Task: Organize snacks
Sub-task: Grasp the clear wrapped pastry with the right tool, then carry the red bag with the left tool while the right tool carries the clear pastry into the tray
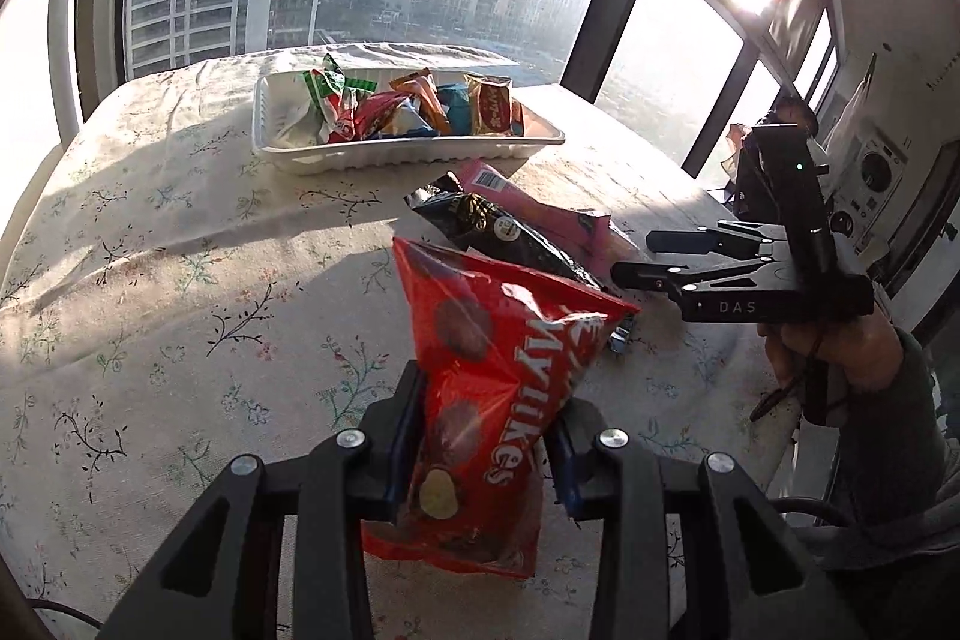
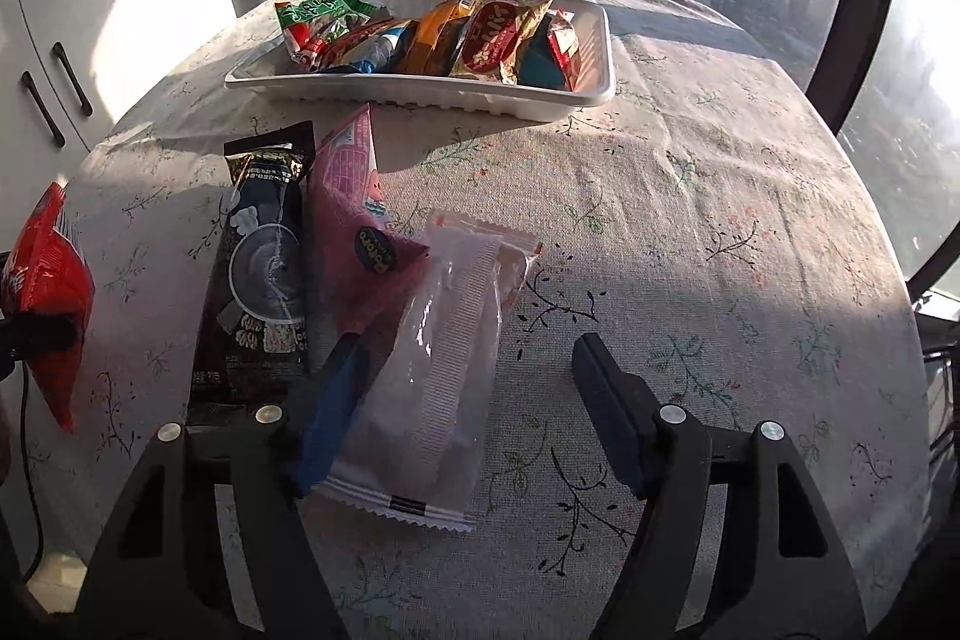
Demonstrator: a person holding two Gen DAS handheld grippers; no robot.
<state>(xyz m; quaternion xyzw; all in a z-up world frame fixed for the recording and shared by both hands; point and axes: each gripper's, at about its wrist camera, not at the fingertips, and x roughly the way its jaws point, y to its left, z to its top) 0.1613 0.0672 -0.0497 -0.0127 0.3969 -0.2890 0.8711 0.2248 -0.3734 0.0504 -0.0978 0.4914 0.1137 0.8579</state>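
Note:
My left gripper is shut on a red snack bag and holds it above the table; the bag also shows at the left edge of the right wrist view. My right gripper is open, its jaws on either side of a clear white packet lying on the cloth. A black packet and a pink packet lie beside it. A white tray at the far side holds several snack packets; it also shows in the left wrist view.
The table has a floral cloth. Large windows stand behind it. White cabinets stand at the left. In the left wrist view the right gripper sits by the black packet and pink packet.

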